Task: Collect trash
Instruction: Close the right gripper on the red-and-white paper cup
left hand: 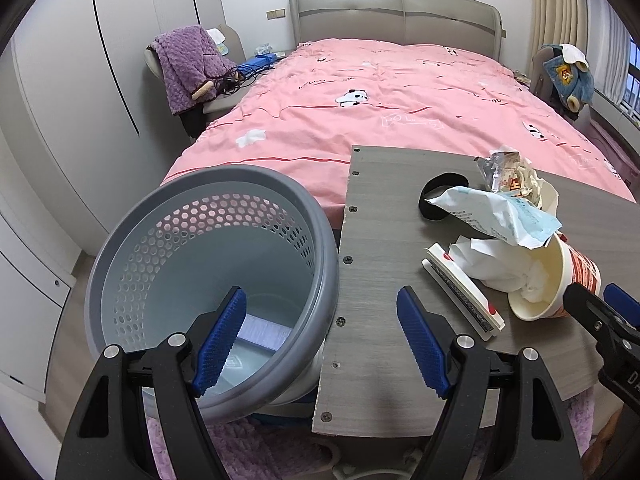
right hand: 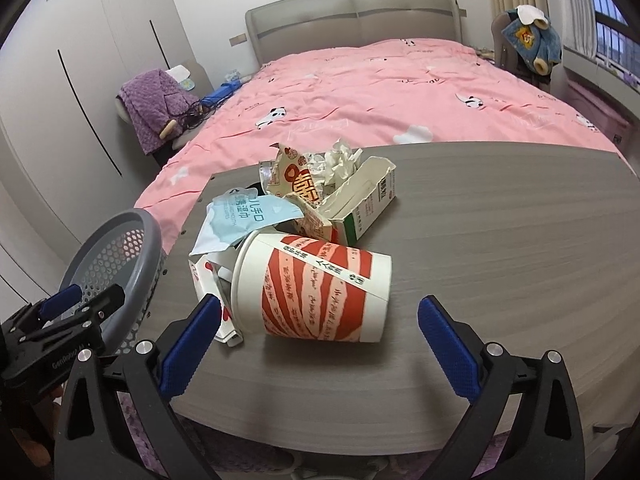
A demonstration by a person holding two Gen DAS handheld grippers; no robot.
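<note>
1. Bedroom with a pink bed (right hand: 380, 92) behind; our grey desk (right hand: 480, 240) carries the litter, and a grey perforated bin (left hand: 208, 276) stands off the desk's left edge.
2. We hold the right tongs (right hand: 320, 344) wide open, gripping nothing, low over the near desk edge. The noodle cup (right hand: 320, 292) lies on its side just ahead of them, between the two blue pads.
3. We read the cup's long axis as running left to right across the tongs' line: its open mouth faces left, its base right. The pads sit near the two ends, not the flanks, so we judge a turn of the wrist or a grip on the rim is called for.
4. Behind the cup lie the blue wet-wipe packet (right hand: 240, 216), a torn milk carton (right hand: 360, 200) and crumpled wrappers (right hand: 312, 172); white tissue (left hand: 504, 268) is stuffed in the cup's mouth.
5. Our left tongs (left hand: 320, 340) are also open and empty, straddling the bin's rim and the desk's left edge, with the cup well to their right. The right hand is clearly nearer the cup.
</note>
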